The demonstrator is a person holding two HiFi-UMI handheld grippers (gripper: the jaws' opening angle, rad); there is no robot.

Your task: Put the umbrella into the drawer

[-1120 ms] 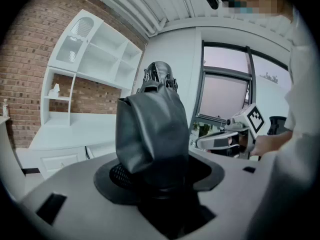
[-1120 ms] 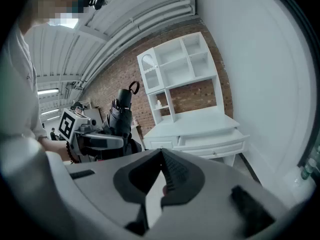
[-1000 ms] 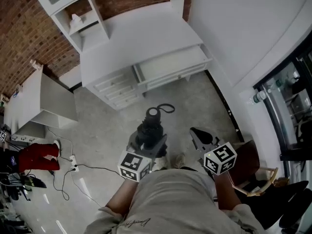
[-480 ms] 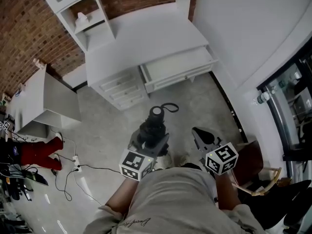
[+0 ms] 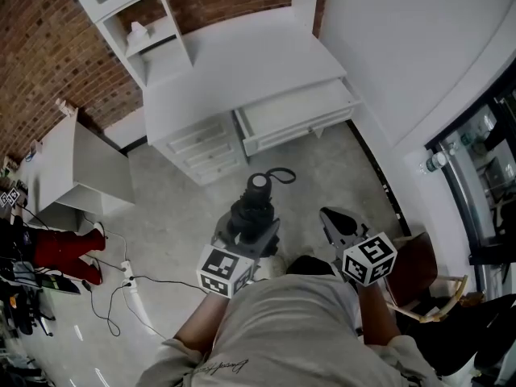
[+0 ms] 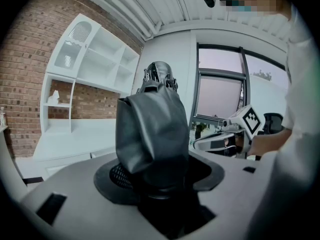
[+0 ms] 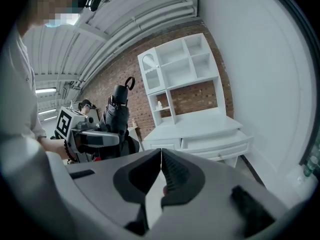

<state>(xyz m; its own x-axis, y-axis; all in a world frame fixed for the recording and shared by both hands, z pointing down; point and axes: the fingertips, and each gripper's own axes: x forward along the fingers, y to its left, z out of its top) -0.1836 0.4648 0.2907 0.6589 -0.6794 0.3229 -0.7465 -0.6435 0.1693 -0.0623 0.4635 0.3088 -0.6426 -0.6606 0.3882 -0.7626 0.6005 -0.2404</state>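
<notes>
A folded black umbrella (image 5: 252, 210) stands upright between the jaws of my left gripper (image 5: 250, 234), its loop strap (image 5: 278, 176) at the top end. In the left gripper view the umbrella (image 6: 150, 134) fills the middle, and my left gripper (image 6: 160, 173) is shut on its lower part. My right gripper (image 5: 331, 216) hangs beside it to the right, shut with nothing in it; its jaws meet in the right gripper view (image 7: 161, 153). The white desk's drawer (image 5: 294, 113) stands pulled out ahead, also visible as the drawer (image 7: 216, 142) in the right gripper view.
A white desk (image 5: 234, 67) with a shelf unit (image 5: 133, 31) stands against the brick wall. Small drawers (image 5: 201, 147) sit left of the open one. A white cabinet (image 5: 76, 172) is at the left, with cables (image 5: 121, 280) on the floor and a chair (image 5: 419, 272) at the right.
The desk and drawer have shifted slightly in the head view as the person and both grippers drifted towards them. Neither grip has changed.
</notes>
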